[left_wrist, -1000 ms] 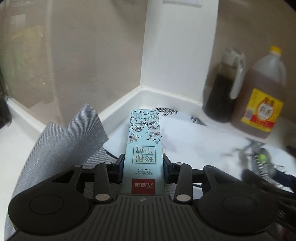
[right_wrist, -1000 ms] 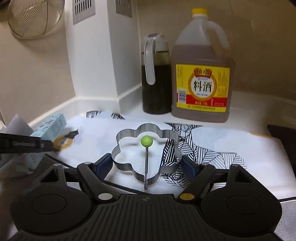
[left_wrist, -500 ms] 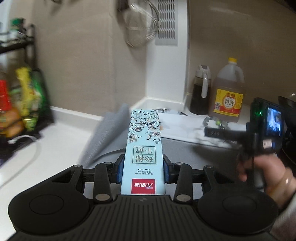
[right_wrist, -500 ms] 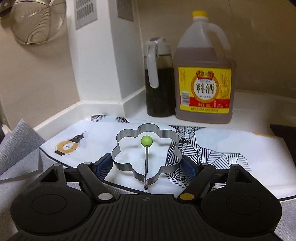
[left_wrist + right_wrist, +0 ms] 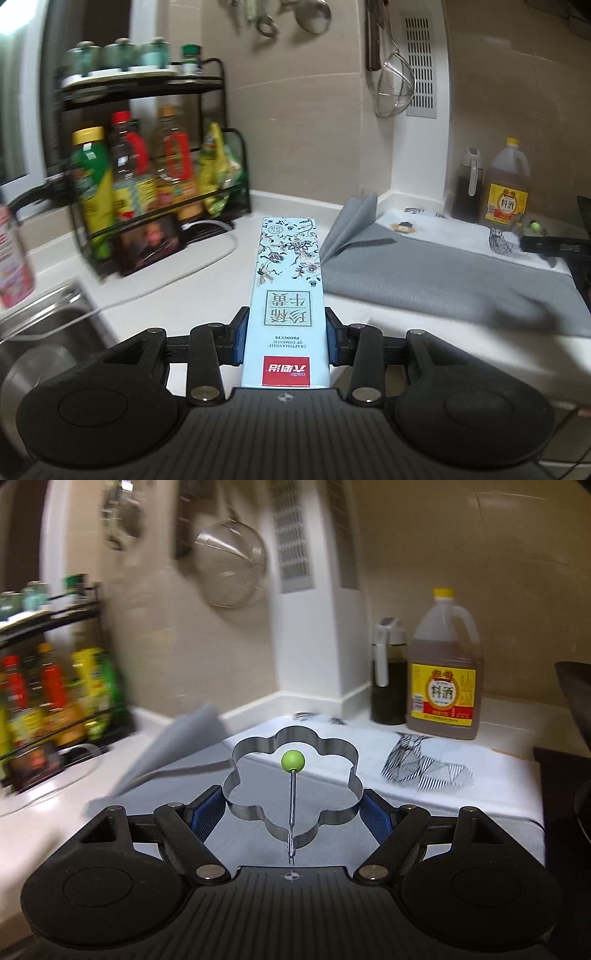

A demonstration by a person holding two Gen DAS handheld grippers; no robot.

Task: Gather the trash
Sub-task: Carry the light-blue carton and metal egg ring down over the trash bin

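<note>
Two items are already pinched: the pale-blue carton (image 5: 286, 295) lies lengthwise in the left tool (image 5: 284, 341), long axis toward twelve o'clock above the desk (image 5: 207, 291), while the right tool (image 5: 291, 812) clamps the flower-shaped metal ring (image 5: 293, 782).

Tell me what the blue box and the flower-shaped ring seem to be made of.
The blue box looks like thin printed cardboard, matte with a slight sheen: sharp folded edges, floral print and lettering. The flower-shaped ring looks like polished steel: its band mirrors the surroundings. Its green knob seems plastic or silicone; I cannot tell which.
</note>
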